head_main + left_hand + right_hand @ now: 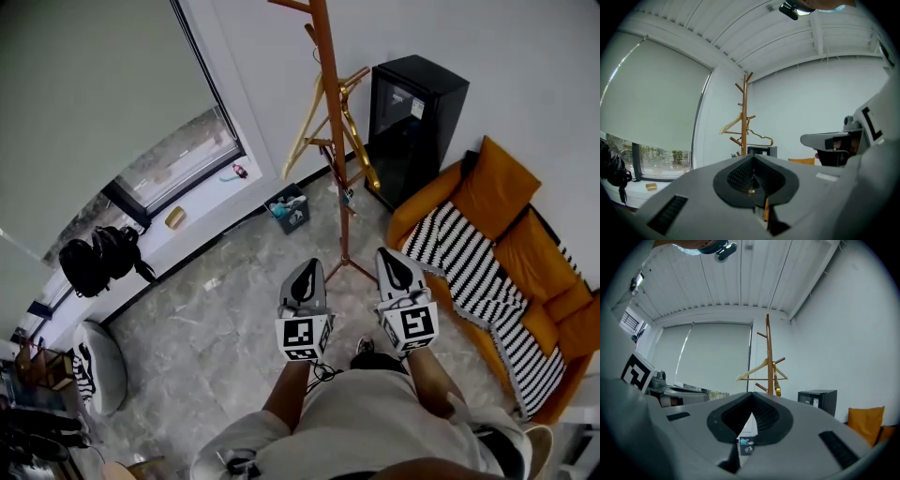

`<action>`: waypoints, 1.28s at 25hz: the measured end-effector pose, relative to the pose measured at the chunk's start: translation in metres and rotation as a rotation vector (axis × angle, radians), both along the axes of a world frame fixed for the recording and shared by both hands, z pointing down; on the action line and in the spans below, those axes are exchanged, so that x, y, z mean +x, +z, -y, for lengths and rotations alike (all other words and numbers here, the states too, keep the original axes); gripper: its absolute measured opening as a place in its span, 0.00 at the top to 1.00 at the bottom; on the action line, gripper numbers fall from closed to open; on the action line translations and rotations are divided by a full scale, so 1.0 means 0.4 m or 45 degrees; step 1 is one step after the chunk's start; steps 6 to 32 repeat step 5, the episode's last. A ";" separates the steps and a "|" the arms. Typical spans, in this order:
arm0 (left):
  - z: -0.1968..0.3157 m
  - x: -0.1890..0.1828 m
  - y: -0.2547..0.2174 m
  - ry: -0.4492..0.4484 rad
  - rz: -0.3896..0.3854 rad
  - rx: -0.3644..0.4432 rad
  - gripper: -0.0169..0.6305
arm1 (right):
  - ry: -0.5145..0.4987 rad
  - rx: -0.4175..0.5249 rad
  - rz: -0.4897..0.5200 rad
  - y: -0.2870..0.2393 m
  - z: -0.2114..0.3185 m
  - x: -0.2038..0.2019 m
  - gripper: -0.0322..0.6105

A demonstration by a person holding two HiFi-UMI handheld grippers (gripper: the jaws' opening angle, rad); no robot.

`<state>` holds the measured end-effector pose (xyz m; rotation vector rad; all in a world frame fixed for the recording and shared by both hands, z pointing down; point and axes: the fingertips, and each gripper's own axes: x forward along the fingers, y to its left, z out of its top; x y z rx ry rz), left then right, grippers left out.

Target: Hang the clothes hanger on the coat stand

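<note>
Grey marble floor (216,309), white walls (525,47); wooden coat stand (330,94) bears hanger (305,131); left tongs (307,265), right tongs (392,255) both closed, empty.

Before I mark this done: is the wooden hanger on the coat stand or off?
On: the wooden hanger hangs high on the coat stand, with a gold hanger beside it.
</note>
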<state>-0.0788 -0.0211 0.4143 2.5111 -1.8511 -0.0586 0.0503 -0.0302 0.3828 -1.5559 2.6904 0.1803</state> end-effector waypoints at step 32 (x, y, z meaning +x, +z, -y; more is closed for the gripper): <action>-0.002 -0.002 0.003 0.003 0.002 0.005 0.96 | 0.003 -0.003 0.001 0.006 0.001 -0.005 0.94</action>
